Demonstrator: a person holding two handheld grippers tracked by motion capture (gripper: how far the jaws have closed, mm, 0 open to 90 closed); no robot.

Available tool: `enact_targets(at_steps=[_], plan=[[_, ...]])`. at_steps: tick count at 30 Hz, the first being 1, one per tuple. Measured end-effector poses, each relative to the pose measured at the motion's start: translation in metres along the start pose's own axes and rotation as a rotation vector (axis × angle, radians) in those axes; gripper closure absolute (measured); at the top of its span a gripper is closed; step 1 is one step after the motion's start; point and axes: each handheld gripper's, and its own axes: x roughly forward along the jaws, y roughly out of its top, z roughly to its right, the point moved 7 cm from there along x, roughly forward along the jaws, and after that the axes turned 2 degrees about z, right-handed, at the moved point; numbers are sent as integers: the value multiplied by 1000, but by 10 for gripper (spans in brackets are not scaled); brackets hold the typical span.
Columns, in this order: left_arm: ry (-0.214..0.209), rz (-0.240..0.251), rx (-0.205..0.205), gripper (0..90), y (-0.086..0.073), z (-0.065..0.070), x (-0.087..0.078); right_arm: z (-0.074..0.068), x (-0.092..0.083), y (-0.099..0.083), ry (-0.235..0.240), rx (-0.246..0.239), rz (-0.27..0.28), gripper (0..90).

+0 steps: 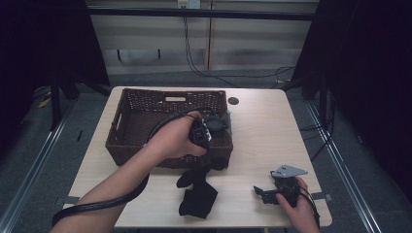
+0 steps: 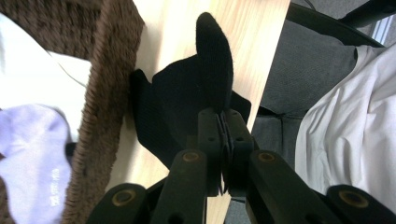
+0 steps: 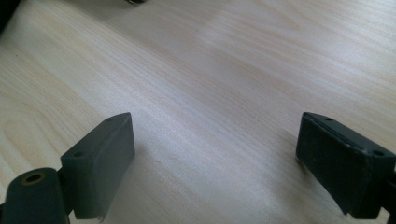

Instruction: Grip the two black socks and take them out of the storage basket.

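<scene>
My left gripper (image 1: 208, 154) hangs over the front right rim of a brown wicker basket (image 1: 127, 145), jaws pointing down. It is shut on a black sock (image 1: 193, 175) that droops from the jaws to the table. In the left gripper view the jaws (image 2: 223, 140) pinch the sock (image 2: 214, 60) just outside the basket wall (image 2: 108, 84). More black fabric (image 1: 198, 200) lies on the table below it; I cannot tell if that is a second sock. My right gripper (image 1: 261, 193) rests low near the table's front right, open, with bare wood between its jaws (image 3: 215, 158).
Inside the basket lie a white cloth (image 2: 32, 70) and a pale lilac sock (image 2: 28, 158). The light wooden table (image 1: 262, 131) has a dark round hole (image 1: 233, 101) behind the basket. The person's white shirt (image 2: 345, 126) is beyond the table's near edge.
</scene>
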Motion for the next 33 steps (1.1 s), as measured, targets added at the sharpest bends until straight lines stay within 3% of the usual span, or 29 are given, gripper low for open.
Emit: enact_targets(at_steps=[11,16,21,23,27,30,33], plan=[[3,13,-82,875,-48,-14,11,0,0,0,0,0,0,110],[8,21,-100,856,-64,-18,14,0,0,0,-1,0,0,110],[35,40,-130,733,-73,-21,15,0,0,0,0,2,-2,110],[55,46,-130,616,-78,-22,14,0,0,0,0,1,-2,109],[81,76,-148,495,-87,-22,14,0,0,0,0,-1,-3,109],[114,81,-155,416,-96,-24,14,0,0,0,1,-1,-2,110],[128,93,-154,402,-107,-25,13,0,0,0,1,-1,-3,110]])
